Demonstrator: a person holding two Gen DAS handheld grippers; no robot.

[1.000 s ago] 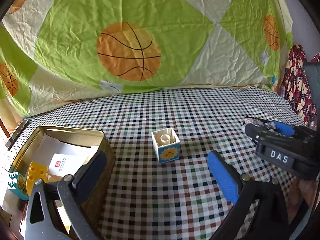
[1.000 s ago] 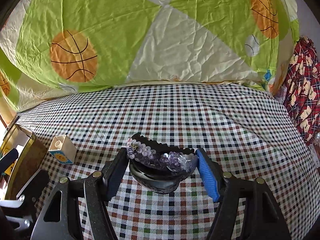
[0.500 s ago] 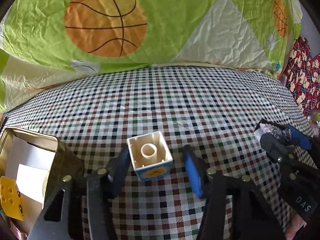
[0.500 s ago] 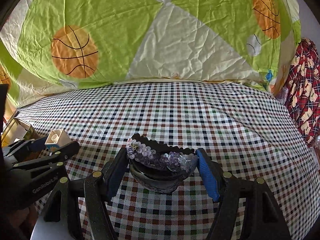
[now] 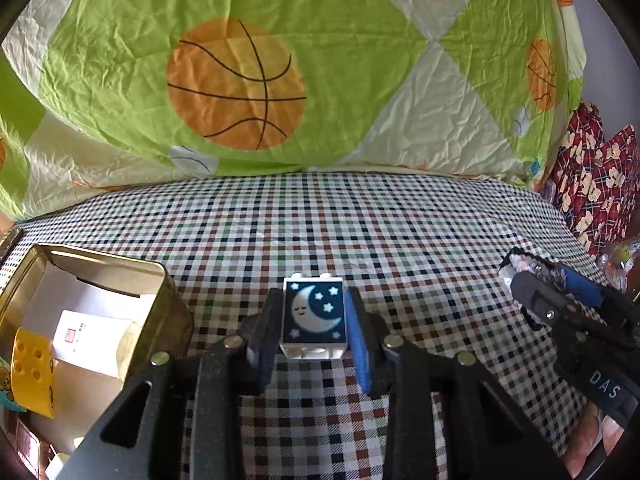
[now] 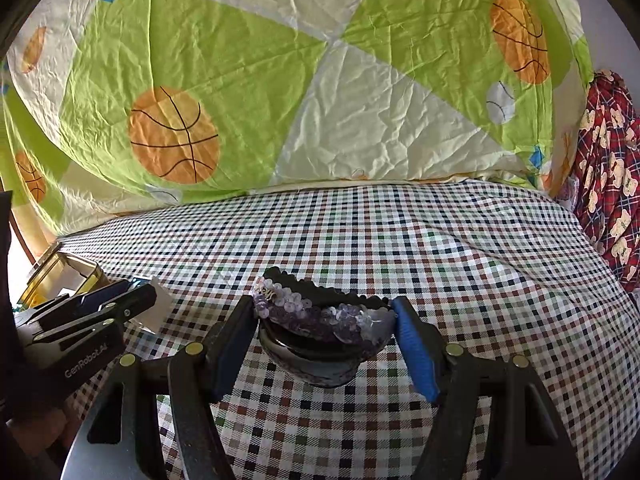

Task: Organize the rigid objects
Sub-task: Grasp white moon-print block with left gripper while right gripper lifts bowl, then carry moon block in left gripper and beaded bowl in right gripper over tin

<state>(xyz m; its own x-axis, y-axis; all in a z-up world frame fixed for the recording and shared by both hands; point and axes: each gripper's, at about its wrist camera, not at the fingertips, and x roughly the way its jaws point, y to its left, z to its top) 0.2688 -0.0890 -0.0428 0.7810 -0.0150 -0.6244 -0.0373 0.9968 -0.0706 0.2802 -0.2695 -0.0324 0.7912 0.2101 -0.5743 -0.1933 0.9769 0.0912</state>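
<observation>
A white toy block (image 5: 313, 320) with a moon and stars on its dark blue face sits between the pads of my left gripper (image 5: 313, 303). The jaws are closing and both pads press its sides. The block is tipped with that face toward the camera, over the checked sheet (image 5: 360, 232). My right gripper (image 6: 324, 314) is shut on a black hair clip (image 6: 320, 320) covered in purple sequins. In the right wrist view the left gripper (image 6: 132, 296) reaches in from the left. The open gold tin (image 5: 168, 292) stands left of the block, with a yellow brick (image 5: 32, 372) inside.
A green and cream quilt with basketballs (image 5: 236, 84) piles up behind the sheet. Red plaid cloth with bears (image 5: 592, 188) lies at the right edge. White paper lines the tin. The right gripper (image 5: 540, 280) sits at the right of the left wrist view.
My left gripper went from wide open to closed around the block, which turned from its hollow side to its moon face. The right gripper still holds the clip.
</observation>
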